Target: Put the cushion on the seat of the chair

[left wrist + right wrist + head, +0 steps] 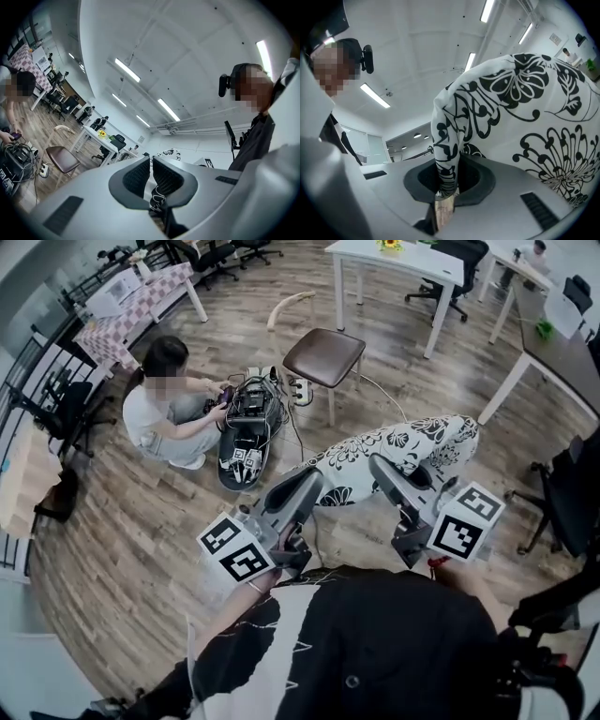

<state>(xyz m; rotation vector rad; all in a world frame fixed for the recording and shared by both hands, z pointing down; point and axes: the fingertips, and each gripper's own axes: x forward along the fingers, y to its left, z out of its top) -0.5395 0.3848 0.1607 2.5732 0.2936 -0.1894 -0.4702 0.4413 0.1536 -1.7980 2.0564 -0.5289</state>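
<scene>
Black floral prints cover the white cushion [412, 446], held in the air on the near side of the brown-seated chair [323, 354], the left hand-held gripper [305, 486] and the right hand-held gripper [384, 470] each clamped on its edge.

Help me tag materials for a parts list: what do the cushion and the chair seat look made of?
Cushion: fabric cover, matte white with black floral print; it sags and creases softly, so probably a soft filling. Chair seat: smooth dark brown surface with a faint sheen, likely leather-look upholstery or moulded plastic; can't tell which.
</scene>
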